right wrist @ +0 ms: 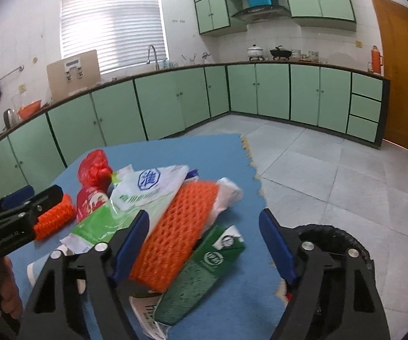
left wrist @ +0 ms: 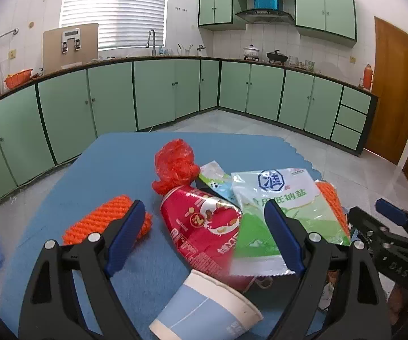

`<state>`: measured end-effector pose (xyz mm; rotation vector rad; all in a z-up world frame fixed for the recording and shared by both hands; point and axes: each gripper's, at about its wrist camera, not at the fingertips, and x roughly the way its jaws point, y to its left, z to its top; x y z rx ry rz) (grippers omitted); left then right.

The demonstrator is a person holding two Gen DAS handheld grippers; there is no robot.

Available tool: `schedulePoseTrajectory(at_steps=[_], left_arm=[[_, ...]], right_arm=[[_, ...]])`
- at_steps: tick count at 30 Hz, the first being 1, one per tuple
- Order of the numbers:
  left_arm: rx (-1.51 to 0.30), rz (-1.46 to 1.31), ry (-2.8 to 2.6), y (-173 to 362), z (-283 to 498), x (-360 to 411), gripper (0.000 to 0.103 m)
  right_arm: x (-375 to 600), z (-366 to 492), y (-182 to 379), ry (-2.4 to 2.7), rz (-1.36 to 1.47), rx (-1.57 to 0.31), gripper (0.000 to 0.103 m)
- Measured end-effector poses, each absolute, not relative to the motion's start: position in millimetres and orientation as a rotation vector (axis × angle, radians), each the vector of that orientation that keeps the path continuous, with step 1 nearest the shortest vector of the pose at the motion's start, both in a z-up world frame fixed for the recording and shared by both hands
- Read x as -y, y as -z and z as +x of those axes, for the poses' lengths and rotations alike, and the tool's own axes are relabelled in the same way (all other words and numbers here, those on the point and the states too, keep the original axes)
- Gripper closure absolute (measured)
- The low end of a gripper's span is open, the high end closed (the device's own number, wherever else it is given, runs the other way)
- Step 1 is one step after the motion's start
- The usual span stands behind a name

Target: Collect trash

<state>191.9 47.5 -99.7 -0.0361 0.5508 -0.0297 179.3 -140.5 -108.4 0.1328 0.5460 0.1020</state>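
Both grippers hang open and empty over a blue mat (left wrist: 113, 164): left gripper (left wrist: 204, 235) above a crumpled red packet (left wrist: 204, 223), right gripper (right wrist: 204, 243) above an orange foam net (right wrist: 175, 226). Trash lies heaped on the mat: two orange nets, one red plastic bag (left wrist: 174, 167), a white-green salt bag (left wrist: 277, 198), a green carton (right wrist: 204, 269). One paper cup (left wrist: 206, 308) lies tipped on its side.

Left gripper (left wrist: 204, 226) angled downward over the blue mat (left wrist: 113, 164), jaws wide, nothing between the pads. Right gripper (right wrist: 204, 240) alongside above the mat, jaws apart, empty.
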Motion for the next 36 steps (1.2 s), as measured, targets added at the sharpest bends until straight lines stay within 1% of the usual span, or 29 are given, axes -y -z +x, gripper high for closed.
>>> schedulePoseTrajectory(at_steps=[4,5,7,9,10,12,15,18,22,24,26,27,29,30,31,32,33,36], left_arm=[[-0.564,-0.036,0.043,110,191,-47,0.02],[-0.57,-0.038,0.049,112,193,-47,0.02],[-0.584,-0.039,0.064,116,195,-47,0.02],[-0.595,-0.039,0.076,120,198,-45,0.02],[-0.605,-0.041,0.087,123,200,-44,0.02],[-0.62,-0.048,0.101,127,203,-43,0.02],[-0.647,-0.059,0.122,130,209,-42,0.018],[-0.664,-0.067,0.133,133,213,-38,0.018],[-0.689,-0.071,0.158,139,217,-33,0.019],[-0.695,-0.071,0.174,140,218,-30,0.024],[-0.704,-0.081,0.196,141,219,-27,0.039],[-0.707,-0.089,0.21,141,220,-26,0.045],[-0.707,-0.091,0.223,141,221,-23,0.069],[-0.702,-0.088,0.223,140,220,-21,0.076],[-0.695,-0.085,0.22,138,219,-20,0.09],[-0.688,-0.082,0.215,138,218,-19,0.1],[-0.681,-0.08,0.21,136,217,-19,0.103],[-0.66,-0.095,0.194,131,214,-23,0.103]], right_arm=[[135,189,118,-0.114,0.141,-0.59,0.033],[134,192,120,-0.123,0.147,-0.603,0.036],[133,195,123,-0.144,0.154,-0.625,0.045],[132,199,125,-0.173,0.163,-0.645,0.058],[131,199,126,-0.185,0.166,-0.649,0.061],[128,200,126,-0.224,0.177,-0.656,0.076],[124,198,125,-0.247,0.167,-0.652,0.087],[125,197,122,-0.249,0.157,-0.639,0.092],[126,197,119,-0.249,0.149,-0.621,0.092],[126,197,120,-0.25,0.145,-0.62,0.093],[126,198,121,-0.252,0.147,-0.622,0.093],[126,198,121,-0.254,0.149,-0.623,0.093],[126,197,122,-0.259,0.153,-0.622,0.093],[125,197,121,-0.262,0.152,-0.62,0.093],[124,197,121,-0.263,0.151,-0.619,0.093],[122,197,120,-0.265,0.147,-0.618,0.093],[122,197,120,-0.266,0.146,-0.617,0.093],[122,196,118,-0.267,0.145,-0.612,0.093]])
